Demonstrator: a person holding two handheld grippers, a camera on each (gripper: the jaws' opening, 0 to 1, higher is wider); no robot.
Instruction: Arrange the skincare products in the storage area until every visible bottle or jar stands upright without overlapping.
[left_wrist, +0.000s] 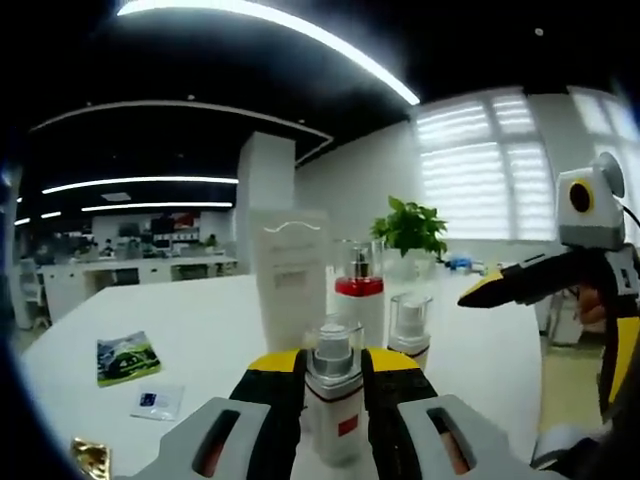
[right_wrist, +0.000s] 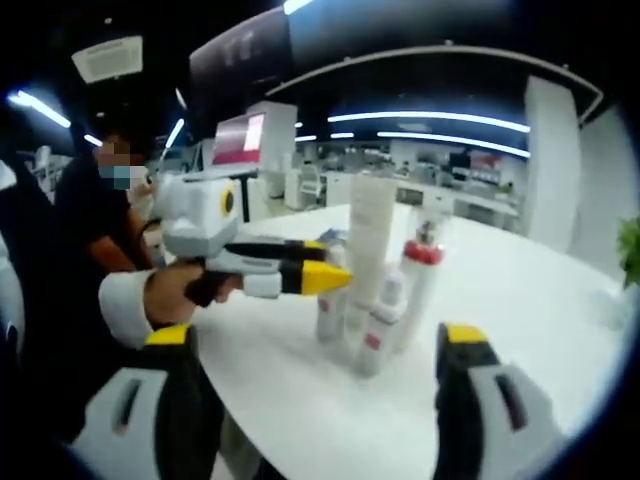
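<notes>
Small pump bottle (left_wrist: 333, 400) clamped upright between left gripper (left_wrist: 334, 385) jaws, on white table (left_wrist: 200, 320). Right gripper (right_wrist: 318, 400) jaws spread wide, nothing held. Behind: second pump bottle (left_wrist: 410, 325), red-collared bottle (left_wrist: 359, 290), tall tube (left_wrist: 290, 275), all standing, clustered. Release judged remaining.
</notes>
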